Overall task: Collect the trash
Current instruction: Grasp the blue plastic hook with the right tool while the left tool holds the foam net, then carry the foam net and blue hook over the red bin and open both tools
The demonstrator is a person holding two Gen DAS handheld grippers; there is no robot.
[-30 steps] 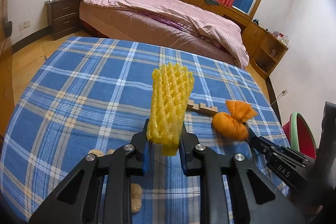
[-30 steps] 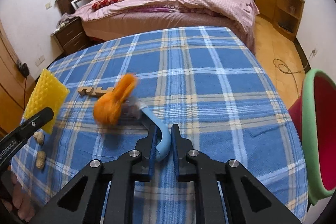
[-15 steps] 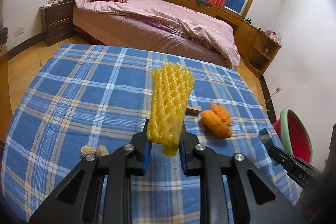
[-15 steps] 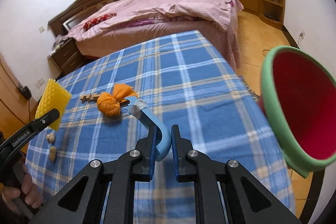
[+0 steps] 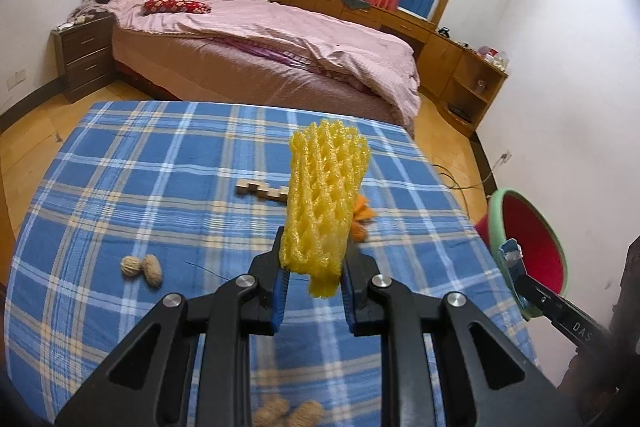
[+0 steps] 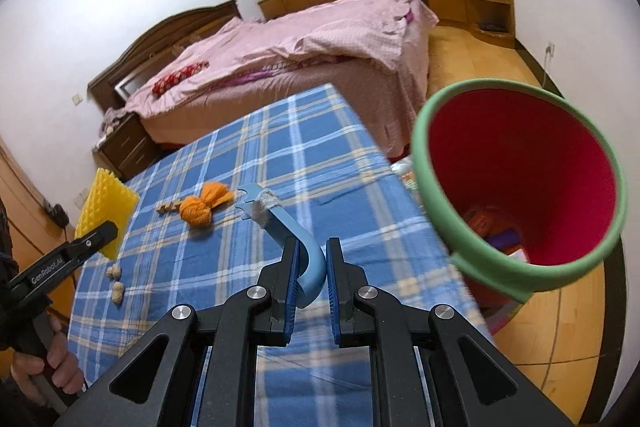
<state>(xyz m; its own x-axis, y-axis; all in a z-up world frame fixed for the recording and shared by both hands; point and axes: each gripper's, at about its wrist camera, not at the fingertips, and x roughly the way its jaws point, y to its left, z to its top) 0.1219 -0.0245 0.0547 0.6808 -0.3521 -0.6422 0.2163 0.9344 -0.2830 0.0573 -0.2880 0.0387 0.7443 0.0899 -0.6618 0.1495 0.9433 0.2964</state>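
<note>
Your left gripper [image 5: 312, 285] is clamped on the lower end of a yellow foam mesh fruit sleeve [image 5: 325, 205], which stands upright between the blue pads and rises above the blue plaid tabletop [image 5: 160, 163]. Your right gripper [image 6: 311, 277] is clamped on the curved end of a light blue plastic hook-shaped piece [image 6: 294, 233], whose far end carries a grey crumpled wad and a forked tip and points out over the tabletop.

Take the red bin with the green rim [image 6: 516, 187] as your landmark. It stands off the right edge of the tabletop, on the wooden floor, with its mouth tilted toward the right wrist camera; some coloured scraps lie at its bottom. The blue hook piece hangs just left of its rim, over the tabletop's right edge. Farther left of the bin lies an orange knotted cloth bundle [image 6: 202, 207], resting on the tabletop, and just beyond it a small notched wooden block [image 5: 262, 189]. The yellow sleeve is well left of the bin, past the bundle. Several peanut shells [image 5: 142, 267] lie on the tabletop farther left still, near the side closest to you, and more sit blurred under the left gripper. Your left hand [image 6: 48, 359] shows at the edge of the right wrist view, wrapped around its handle.
</note>
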